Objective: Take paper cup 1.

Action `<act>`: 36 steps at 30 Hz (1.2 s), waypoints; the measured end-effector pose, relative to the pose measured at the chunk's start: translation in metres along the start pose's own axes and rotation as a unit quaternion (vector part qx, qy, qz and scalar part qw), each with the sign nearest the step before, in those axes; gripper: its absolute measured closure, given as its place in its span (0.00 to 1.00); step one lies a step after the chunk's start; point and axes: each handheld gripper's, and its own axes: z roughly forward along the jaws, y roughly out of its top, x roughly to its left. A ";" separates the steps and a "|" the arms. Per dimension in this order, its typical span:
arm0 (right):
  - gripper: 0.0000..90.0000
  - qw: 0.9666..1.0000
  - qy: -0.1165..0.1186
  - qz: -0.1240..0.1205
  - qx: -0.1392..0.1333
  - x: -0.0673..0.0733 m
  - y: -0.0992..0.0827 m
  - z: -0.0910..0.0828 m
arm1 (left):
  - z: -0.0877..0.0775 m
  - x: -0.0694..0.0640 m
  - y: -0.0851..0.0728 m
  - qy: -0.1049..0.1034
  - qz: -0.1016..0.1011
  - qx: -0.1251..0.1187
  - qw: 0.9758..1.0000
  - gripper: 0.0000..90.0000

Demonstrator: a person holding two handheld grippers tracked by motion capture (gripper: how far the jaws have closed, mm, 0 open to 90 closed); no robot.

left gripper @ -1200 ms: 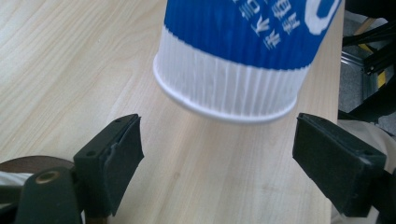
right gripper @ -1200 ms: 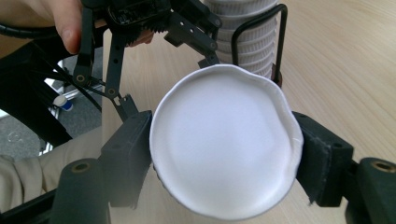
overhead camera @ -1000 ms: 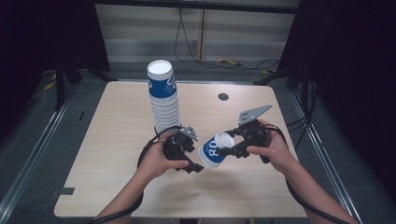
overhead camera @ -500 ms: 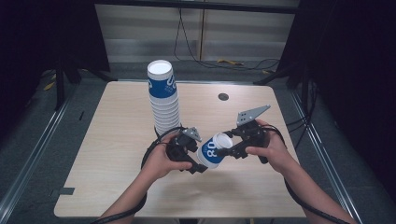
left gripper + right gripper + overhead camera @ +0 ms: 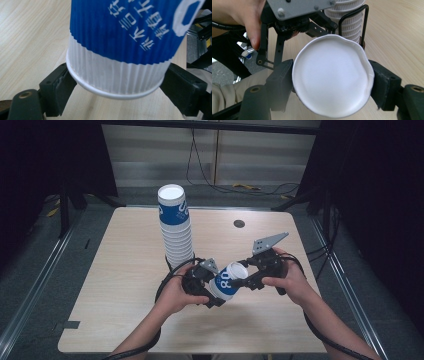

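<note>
High view: worktop (image 5: pixel 125 285) is light wood w/ a tall stack of cups (image 5: pixel 176 230) standing near the far edge, left of centre. A small dark round spot (image 5: pixel 239 223) sits on the surface toward the far right. Both hands meet near the middle, closer to the near edge. Left tool (image 5: pixel 212 287) and right tool (image 5: pixel 239 279) both have hold of one blue-and-white paper cup (image 5: pixel 227 280), which lies tilted on its side above the worktop – white rim end toward the right tool, body toward the left tool. The grey three-cornered plate on the right tool sticks up and away from the person. Cables trail off both tools.

Left gripper view: the cup (image 5: pixel 125 45) – blue ribbed band w/ white print, white ribbed band below – sits between the two black jaws. Left tool (image 5: pixel 117 85) jaws are at the cup's white end on both sides; left pad looks in contact, right pad close against the wall, so it's clamped on the cup, tho contact on the right side is hard to judge. Wood worktop (image 5: pixel 30 32) behind.

Right gripper view: right tool (image 5: pixel 332 82) grips the cup (image 5: pixel 332 77) across its white round end, pads pressed on both sides; the edge looks slightly wavy. Behind it: the left tool's linkage, a hand (image 5: pixel 239 12), and the stack of cups (image 5: pixel 348 22) further back on the worktop (image 5: pixel 397 37).
</note>
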 end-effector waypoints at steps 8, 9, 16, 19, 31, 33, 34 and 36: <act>0.31 1.000 0.001 -0.002 0.001 0.000 0.001 0.002 | 0.003 0.000 0.000 -0.001 -0.003 -0.008 1.000 0.17; 0.30 1.000 0.000 -0.002 0.001 0.000 0.001 0.002 | 0.003 0.000 0.000 -0.002 -0.002 -0.007 1.000 0.17; 0.30 1.000 0.004 -0.002 0.002 0.001 0.001 0.002 | 0.003 0.000 0.000 -0.002 0.001 -0.002 1.000 0.17; 0.30 1.000 0.005 -0.002 0.003 0.001 0.001 0.003 | 0.003 -0.001 0.000 -0.001 0.003 -0.005 1.000 0.17; 0.30 1.000 0.005 0.001 -0.003 0.000 -0.002 0.003 | 0.005 -0.001 0.000 -0.004 0.001 -0.012 1.000 0.17; 0.30 1.000 0.007 0.003 -0.003 -0.001 -0.003 0.002 | 0.004 -0.002 0.000 0.000 0.004 -0.006 1.000 0.18; 0.30 1.000 0.008 0.003 -0.002 -0.001 -0.004 0.002 | 0.004 -0.002 0.000 0.003 0.004 -0.006 1.000 0.19; 0.30 1.000 0.004 -0.001 0.002 -0.001 -0.005 0.002 | 0.001 -0.001 -0.002 -0.019 0.003 -0.012 1.000 0.31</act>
